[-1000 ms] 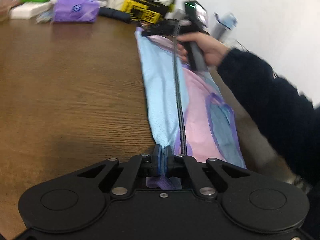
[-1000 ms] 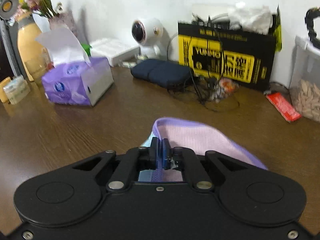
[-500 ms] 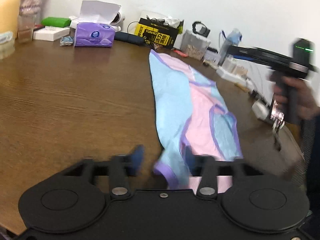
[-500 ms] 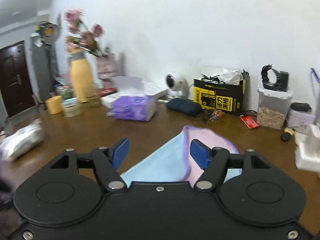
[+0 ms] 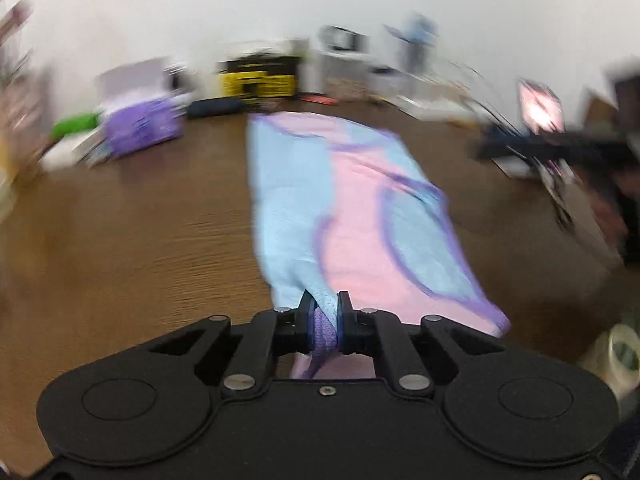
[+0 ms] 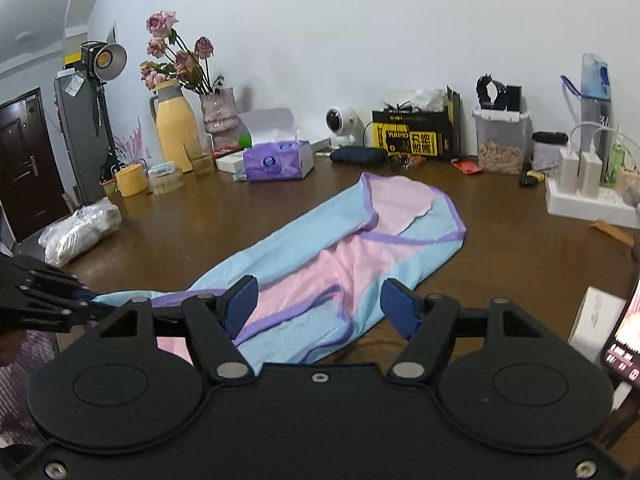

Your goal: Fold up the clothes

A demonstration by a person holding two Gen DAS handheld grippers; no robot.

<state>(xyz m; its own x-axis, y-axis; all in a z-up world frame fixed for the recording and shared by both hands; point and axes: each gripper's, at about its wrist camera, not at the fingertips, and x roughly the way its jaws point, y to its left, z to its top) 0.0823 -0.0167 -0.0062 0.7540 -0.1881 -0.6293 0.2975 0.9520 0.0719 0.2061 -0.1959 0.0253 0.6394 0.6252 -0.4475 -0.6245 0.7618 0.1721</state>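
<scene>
A light blue and pink garment with purple trim (image 6: 344,248) lies folded lengthwise in a long strip on the brown wooden table (image 6: 180,220). It also shows in the blurred left wrist view (image 5: 344,200). My left gripper (image 5: 325,314) is shut on the garment's near purple hem, and it shows at the left edge of the right wrist view (image 6: 86,308). My right gripper (image 6: 320,302) is open and empty, held above the near part of the garment.
Along the far wall stand a purple tissue box (image 6: 278,160), a yellow jug (image 6: 176,128), flowers in a vase (image 6: 218,114), a yellow-black box (image 6: 414,136), a clear container (image 6: 502,142) and a power strip (image 6: 588,200). A plastic-wrapped bundle (image 6: 80,232) lies at left.
Both grippers let go of the garment and pulled back. The left gripper has since shut again on the near hem. The right gripper stays open and has risen away from the far end.
</scene>
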